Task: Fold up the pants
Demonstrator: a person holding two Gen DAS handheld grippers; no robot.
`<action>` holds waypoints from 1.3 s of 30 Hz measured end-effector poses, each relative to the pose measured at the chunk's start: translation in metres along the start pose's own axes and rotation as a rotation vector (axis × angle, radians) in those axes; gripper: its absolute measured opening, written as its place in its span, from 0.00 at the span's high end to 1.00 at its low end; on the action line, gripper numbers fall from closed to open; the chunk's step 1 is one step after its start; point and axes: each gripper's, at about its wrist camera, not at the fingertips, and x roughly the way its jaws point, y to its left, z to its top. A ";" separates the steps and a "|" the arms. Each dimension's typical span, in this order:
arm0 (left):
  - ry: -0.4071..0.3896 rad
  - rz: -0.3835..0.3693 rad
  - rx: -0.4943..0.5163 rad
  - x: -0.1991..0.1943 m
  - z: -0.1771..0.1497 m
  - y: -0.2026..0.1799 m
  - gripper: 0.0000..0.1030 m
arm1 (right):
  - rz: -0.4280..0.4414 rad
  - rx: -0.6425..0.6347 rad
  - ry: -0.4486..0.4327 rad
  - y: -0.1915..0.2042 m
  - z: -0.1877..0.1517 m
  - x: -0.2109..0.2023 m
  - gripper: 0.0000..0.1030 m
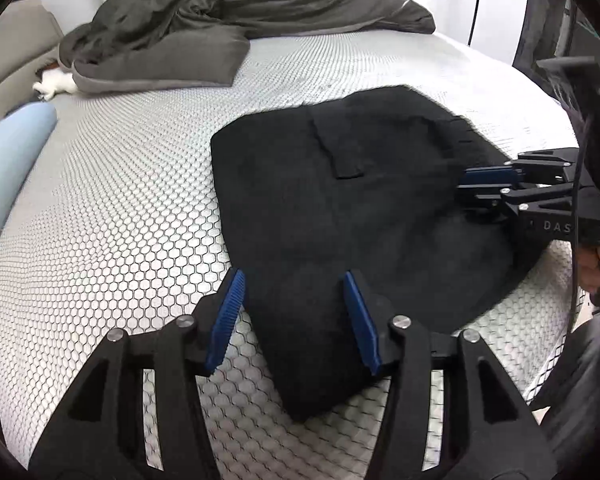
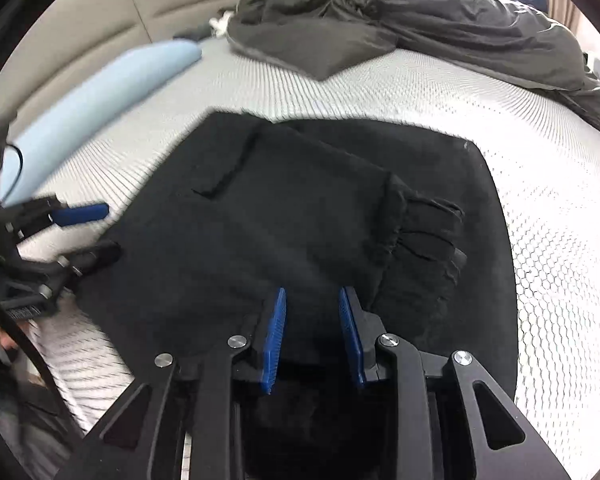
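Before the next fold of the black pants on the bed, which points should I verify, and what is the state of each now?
1. Black fabric pants lie on the honeycomb-patterned white mattress: ok.
2. Left gripper jaws apart, pads not pressing cloth: ok.
3. Right gripper has cloth between its blue pads; firm grip: cannot tell.
4. Pants lie flat: not ok, bunched near the waistband.
5. Crumpled dark grey duvet lies apart from pants: ok.

White letters "DAS", cut off at the frame edge, on the right tool's (image 1: pixel 466 186) black body.
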 end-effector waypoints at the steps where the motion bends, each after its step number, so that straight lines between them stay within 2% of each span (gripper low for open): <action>1: -0.025 -0.054 0.013 -0.009 0.001 -0.009 0.53 | 0.041 -0.011 -0.019 0.003 -0.003 -0.010 0.72; 2: -0.050 -0.095 0.042 -0.015 0.001 -0.019 0.53 | 0.073 -0.026 -0.031 0.012 -0.005 -0.016 0.71; 3: -0.057 -0.101 0.069 -0.019 -0.001 -0.027 0.52 | 0.087 -0.040 -0.023 0.021 -0.006 -0.016 0.71; 5: -0.016 -0.100 0.165 -0.008 -0.006 -0.048 0.52 | 0.111 -0.062 0.023 0.032 -0.015 -0.007 0.71; 6: 0.038 -0.096 0.200 0.005 -0.012 -0.052 0.52 | 0.089 -0.089 0.053 0.036 -0.022 -0.001 0.71; 9: 0.037 -0.129 0.200 0.011 -0.019 -0.044 0.52 | 0.018 -0.158 0.048 0.030 -0.036 -0.009 0.71; 11: 0.038 -0.151 0.170 0.003 -0.021 -0.036 0.52 | -0.051 -0.154 0.028 0.009 -0.045 -0.025 0.71; 14: 0.037 -0.156 0.164 -0.004 -0.024 -0.032 0.52 | 0.014 -0.105 -0.027 -0.018 -0.058 -0.053 0.72; 16: 0.026 -0.199 0.113 -0.018 -0.021 -0.024 0.52 | 0.053 -0.065 -0.065 -0.028 -0.065 -0.070 0.71; 18: -0.004 -0.259 0.025 -0.041 -0.029 -0.007 0.52 | 0.066 0.025 -0.099 -0.058 -0.075 -0.096 0.67; 19: -0.021 -0.257 -0.028 -0.047 -0.028 0.004 0.52 | 0.066 0.067 -0.104 -0.067 -0.078 -0.106 0.65; 22: -0.031 -0.184 -0.132 -0.045 -0.023 0.027 0.51 | 0.066 0.300 -0.093 -0.131 -0.094 -0.122 0.62; 23: -0.021 -0.181 -0.162 -0.042 -0.027 0.031 0.51 | 0.073 0.394 -0.075 -0.153 -0.101 -0.119 0.62; 26: 0.055 -0.179 -0.294 -0.016 -0.033 0.048 0.51 | 0.168 0.498 -0.040 -0.178 -0.109 -0.106 0.62; 28: 0.066 -0.179 -0.329 0.002 -0.022 0.055 0.51 | 0.224 0.524 -0.025 -0.183 -0.113 -0.102 0.62; 29: 0.063 -0.185 -0.337 0.004 -0.018 0.056 0.51 | 0.241 0.526 -0.018 -0.178 -0.116 -0.103 0.67; 30: 0.062 -0.187 -0.337 0.005 -0.016 0.058 0.51 | 0.260 0.525 -0.011 -0.179 -0.120 -0.104 0.78; 33: 0.063 -0.176 -0.319 0.000 -0.019 0.061 0.51 | 0.290 0.466 0.002 -0.167 -0.129 -0.112 0.89; 37: 0.077 -0.193 -0.333 0.004 -0.019 0.066 0.50 | 0.285 0.389 0.081 -0.162 -0.141 -0.113 0.88; 39: 0.079 -0.201 -0.346 0.010 -0.017 0.067 0.50 | 0.312 0.416 0.083 -0.170 -0.144 -0.117 0.82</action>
